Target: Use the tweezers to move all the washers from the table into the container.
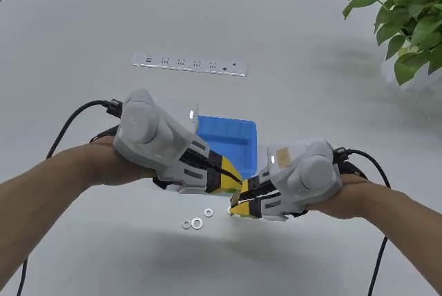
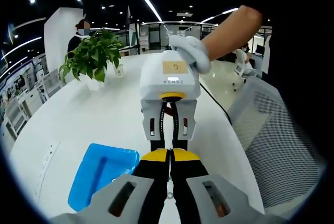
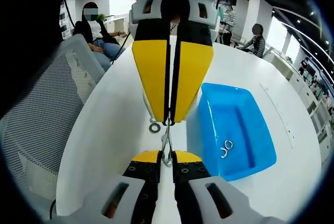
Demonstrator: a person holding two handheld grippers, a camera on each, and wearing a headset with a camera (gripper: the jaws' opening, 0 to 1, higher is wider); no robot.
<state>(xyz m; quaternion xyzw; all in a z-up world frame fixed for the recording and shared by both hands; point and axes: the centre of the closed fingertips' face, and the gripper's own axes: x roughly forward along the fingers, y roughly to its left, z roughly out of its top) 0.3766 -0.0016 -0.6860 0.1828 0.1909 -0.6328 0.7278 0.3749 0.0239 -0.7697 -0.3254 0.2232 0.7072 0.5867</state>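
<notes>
- Our left gripper [image 3: 167, 121] and right gripper [image 3: 167, 154] meet tip to tip mid-frame, both sets of jaws clenched on the tweezers [image 3: 166, 139].
- Two washers [image 3: 228, 144] sit in the blue container [image 3: 235, 112], right of centre.

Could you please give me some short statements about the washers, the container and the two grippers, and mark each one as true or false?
1. Two washers lie inside the blue container. True.
2. The power strip lies between the container and the person. False: it lies on the far side of the container.
3. At least three washers lie on the table, outside the container. True.
4. The left gripper and the right gripper are far apart, at opposite ends of the container. False: their tips nearly meet in front of it, with the tweezers between them.
</notes>
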